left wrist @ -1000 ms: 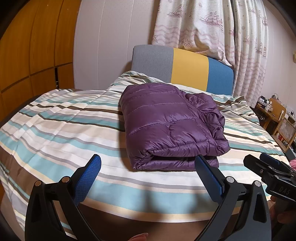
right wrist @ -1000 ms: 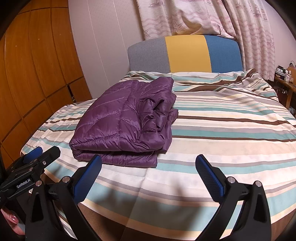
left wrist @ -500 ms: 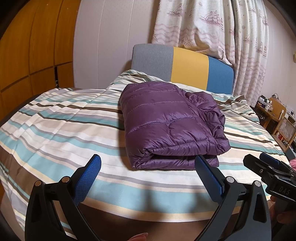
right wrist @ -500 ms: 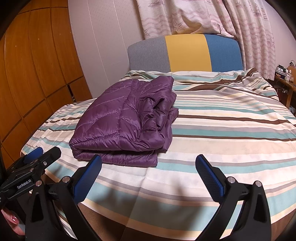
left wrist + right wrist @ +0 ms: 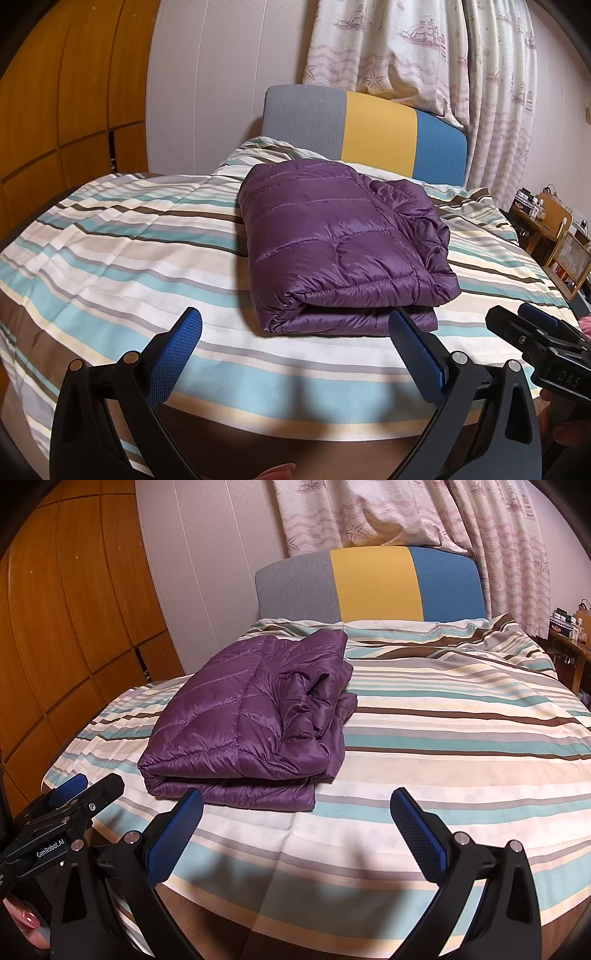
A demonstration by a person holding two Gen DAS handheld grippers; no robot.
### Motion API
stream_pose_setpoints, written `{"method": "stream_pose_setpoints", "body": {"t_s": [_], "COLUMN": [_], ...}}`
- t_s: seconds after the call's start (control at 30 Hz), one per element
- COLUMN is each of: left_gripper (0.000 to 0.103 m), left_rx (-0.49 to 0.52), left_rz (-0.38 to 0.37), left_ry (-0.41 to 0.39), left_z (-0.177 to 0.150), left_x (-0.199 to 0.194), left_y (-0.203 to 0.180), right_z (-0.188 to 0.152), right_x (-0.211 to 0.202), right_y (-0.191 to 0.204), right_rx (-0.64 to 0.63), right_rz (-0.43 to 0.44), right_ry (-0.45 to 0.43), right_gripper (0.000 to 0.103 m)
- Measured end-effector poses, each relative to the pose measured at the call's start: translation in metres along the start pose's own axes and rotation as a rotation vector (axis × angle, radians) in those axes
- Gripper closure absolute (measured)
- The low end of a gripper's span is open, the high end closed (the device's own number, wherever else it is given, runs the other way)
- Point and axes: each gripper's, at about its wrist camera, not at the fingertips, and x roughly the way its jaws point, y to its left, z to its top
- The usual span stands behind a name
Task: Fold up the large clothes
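Jacket (image 5: pixel 332 251) lies folded on bed (image 5: pixel 110 258); left gripper (image 5: pixel 295 347) and right gripper (image 5: pixel 295 827) (both spread apart, empty) hover near.

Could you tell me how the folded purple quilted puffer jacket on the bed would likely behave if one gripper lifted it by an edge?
The folded purple quilted puffer jacket looks soft and puffy, so it would probably sag and unfold. Its shiny fabric suggests it may slip between the fingers. It likely weighs little for its bulk.

Bed (image 5: pixel 122 254) with striped duvet cover; folded purple quilted jacket (image 5: pixel 332 251) lies directly on it, probably a down jacket.
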Motion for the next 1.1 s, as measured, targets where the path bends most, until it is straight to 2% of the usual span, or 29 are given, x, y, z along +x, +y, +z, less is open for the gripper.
{"method": "stream_pose_setpoints", "body": {"t_s": [0.7,0.9,1.1], "left_gripper": [0.003,0.003,0.003], "left_rx": [0.002,-0.032,-0.036], "left_rz": [-0.003,-0.023,0.003], "left_ry": [0.021,0.041,0.062], "left_z": [0.000,-0.001,-0.002], "left_x": [0.003,0.006,0.011], "left_y": [0.002,0.006,0.006], "right_z": [-0.002,-0.003,-0.004], "right_x": [0.001,0.003,0.006], "right_y": [-0.001,-0.002,-0.004], "right_rx": [-0.001,0.005,0.013], "right_rz": [0.006,0.007,0.007], "right_ry": [0.008,0.016,0.024], "right_gripper": [0.002,0.002,0.002]}}
